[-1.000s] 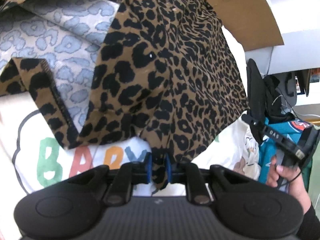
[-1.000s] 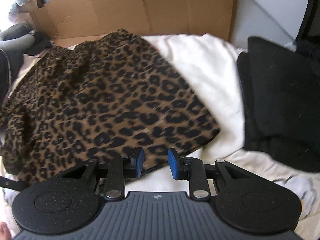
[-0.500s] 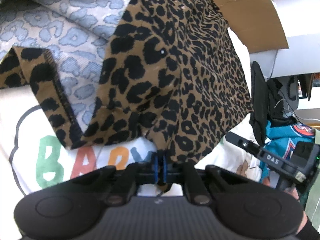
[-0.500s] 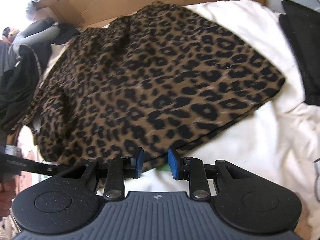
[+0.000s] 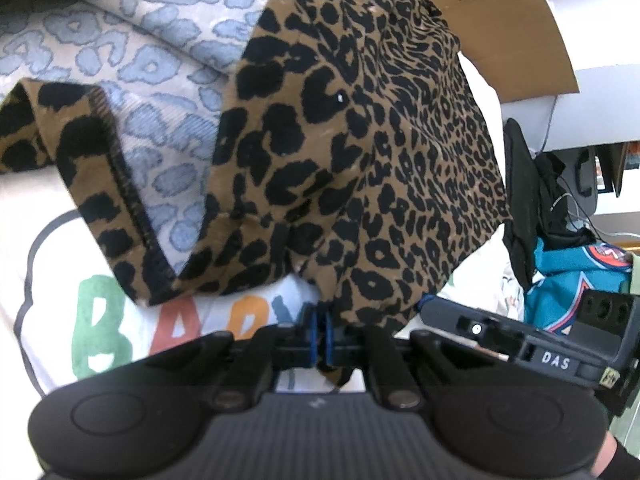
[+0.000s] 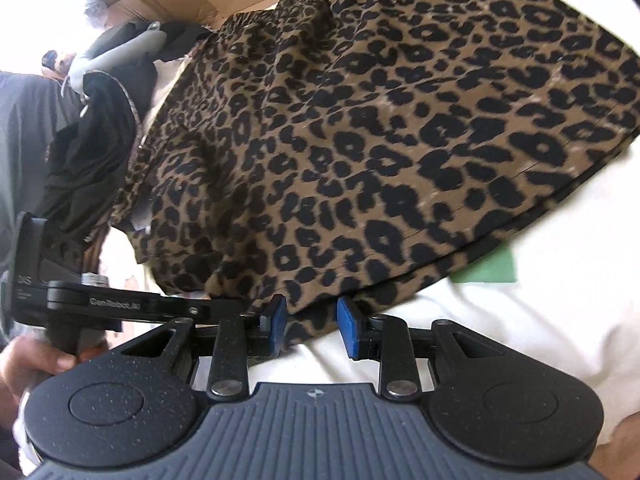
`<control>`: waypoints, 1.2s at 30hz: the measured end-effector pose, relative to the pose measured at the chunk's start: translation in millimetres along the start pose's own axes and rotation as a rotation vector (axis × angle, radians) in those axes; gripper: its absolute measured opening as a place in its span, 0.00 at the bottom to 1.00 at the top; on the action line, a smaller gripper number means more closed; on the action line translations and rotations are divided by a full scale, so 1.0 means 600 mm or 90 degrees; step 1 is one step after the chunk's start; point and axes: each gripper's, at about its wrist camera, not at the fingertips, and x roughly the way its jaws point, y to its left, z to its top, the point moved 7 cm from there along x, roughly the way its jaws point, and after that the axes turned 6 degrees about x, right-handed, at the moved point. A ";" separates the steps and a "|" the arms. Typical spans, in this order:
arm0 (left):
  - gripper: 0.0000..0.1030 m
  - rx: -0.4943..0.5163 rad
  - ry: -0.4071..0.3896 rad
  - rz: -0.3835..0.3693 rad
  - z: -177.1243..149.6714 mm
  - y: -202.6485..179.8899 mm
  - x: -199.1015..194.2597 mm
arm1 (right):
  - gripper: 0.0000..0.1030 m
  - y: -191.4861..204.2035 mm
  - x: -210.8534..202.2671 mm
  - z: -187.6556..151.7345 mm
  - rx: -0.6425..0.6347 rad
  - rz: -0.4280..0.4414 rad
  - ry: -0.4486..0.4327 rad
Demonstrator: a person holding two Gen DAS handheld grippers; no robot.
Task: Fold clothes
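Observation:
A brown leopard-print garment (image 5: 360, 152) lies spread on a white cloth, its pale blue-grey underside (image 5: 152, 80) turned up at the left. My left gripper (image 5: 319, 336) is shut on the garment's near hem, the blue pads pinching a fold. In the right wrist view the same leopard garment (image 6: 380, 140) fills the middle. My right gripper (image 6: 312, 326) stands open, and the hem's edge lies between its blue pads (image 6: 348, 330). The other gripper's body (image 6: 100, 304) shows at the left, close beside mine.
White cloth with coloured letters (image 5: 104, 328) lies under the garment. Cardboard (image 5: 512, 20) stands behind. A teal jersey (image 5: 576, 280) and dark clothes (image 5: 524, 200) are at the right. Black clothes (image 6: 92, 148) are piled at the left. A green patch (image 6: 488, 268) shows on the white cloth (image 6: 540, 312).
My left gripper closed from partly open onto the hem. My right gripper swung left and nearer, so the hem's edge now lies between its open pads, close to the left gripper.

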 end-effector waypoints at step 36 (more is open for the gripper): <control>0.03 -0.012 0.020 -0.038 -0.009 -0.012 0.008 | 0.01 -0.032 -0.023 0.009 0.034 0.009 0.022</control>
